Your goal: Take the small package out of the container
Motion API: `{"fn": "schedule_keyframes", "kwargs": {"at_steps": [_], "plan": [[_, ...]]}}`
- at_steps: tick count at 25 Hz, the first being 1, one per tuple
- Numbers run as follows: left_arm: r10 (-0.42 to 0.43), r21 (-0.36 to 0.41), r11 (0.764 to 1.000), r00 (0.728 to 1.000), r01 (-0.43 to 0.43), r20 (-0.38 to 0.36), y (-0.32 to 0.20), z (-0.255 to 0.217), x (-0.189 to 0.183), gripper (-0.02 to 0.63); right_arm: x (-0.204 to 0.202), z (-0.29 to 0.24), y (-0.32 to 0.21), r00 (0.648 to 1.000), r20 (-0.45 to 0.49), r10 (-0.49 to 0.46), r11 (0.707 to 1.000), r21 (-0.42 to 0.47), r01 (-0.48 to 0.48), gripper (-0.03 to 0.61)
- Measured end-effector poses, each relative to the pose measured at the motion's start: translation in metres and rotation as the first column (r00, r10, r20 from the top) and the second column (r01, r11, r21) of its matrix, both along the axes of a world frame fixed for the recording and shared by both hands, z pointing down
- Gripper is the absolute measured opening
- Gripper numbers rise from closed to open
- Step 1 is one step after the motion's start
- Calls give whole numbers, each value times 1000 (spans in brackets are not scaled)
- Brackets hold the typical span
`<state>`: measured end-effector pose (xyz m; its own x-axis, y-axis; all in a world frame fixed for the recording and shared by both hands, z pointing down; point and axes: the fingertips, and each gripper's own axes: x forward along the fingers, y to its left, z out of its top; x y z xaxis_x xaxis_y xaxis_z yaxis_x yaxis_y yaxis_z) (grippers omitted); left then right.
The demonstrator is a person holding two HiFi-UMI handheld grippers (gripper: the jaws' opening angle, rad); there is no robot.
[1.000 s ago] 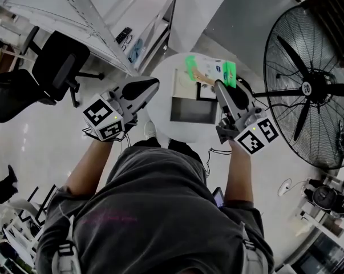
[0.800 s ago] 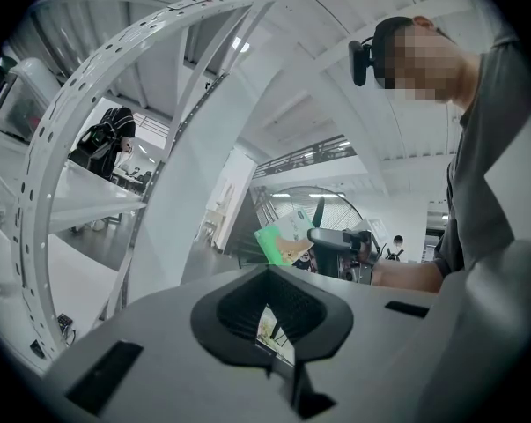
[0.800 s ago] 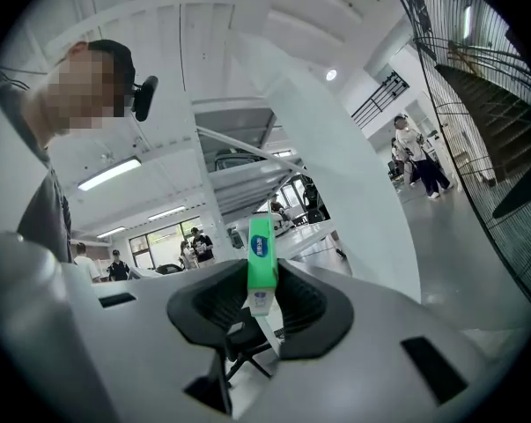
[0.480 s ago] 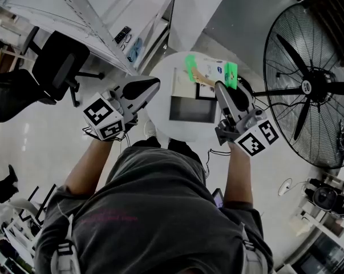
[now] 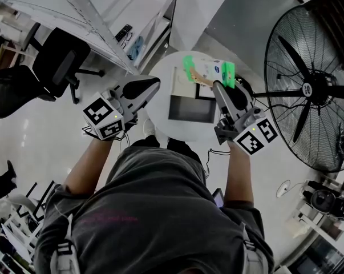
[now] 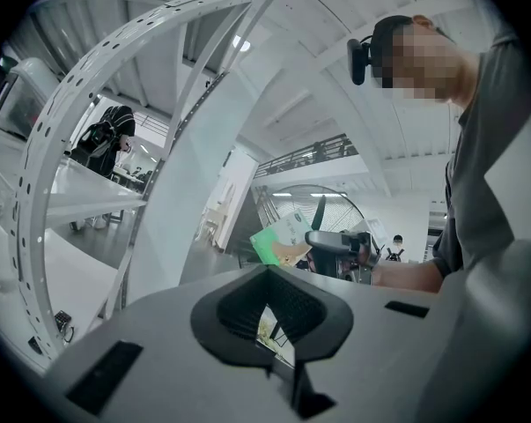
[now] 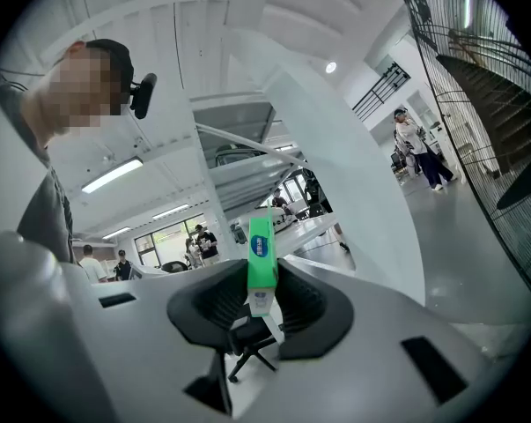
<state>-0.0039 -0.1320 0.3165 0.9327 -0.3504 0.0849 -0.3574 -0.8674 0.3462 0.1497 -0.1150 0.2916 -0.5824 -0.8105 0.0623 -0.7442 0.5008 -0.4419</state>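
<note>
Small package (image 5: 207, 69) light, stiff carton; right gripper (image 5: 219, 86) pinches its green end; left gripper (image 5: 150, 84) slightly agape, empty

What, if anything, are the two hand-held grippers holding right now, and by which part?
The right hand-held gripper pinches the small green-and-white package by its near edge, beside one green end, clear of the container. The left hand-held gripper holds nothing.
</note>
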Motion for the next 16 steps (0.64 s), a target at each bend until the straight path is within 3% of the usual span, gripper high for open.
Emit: {"fn": "schedule_keyframes", "kwargs": {"at_steps": [16], "plan": [[-20, -16, 1000, 1000, 20, 0, -1, 8, 8, 15, 8, 13, -3, 1000, 5, -18, 999, -29, 18, 101]]}}
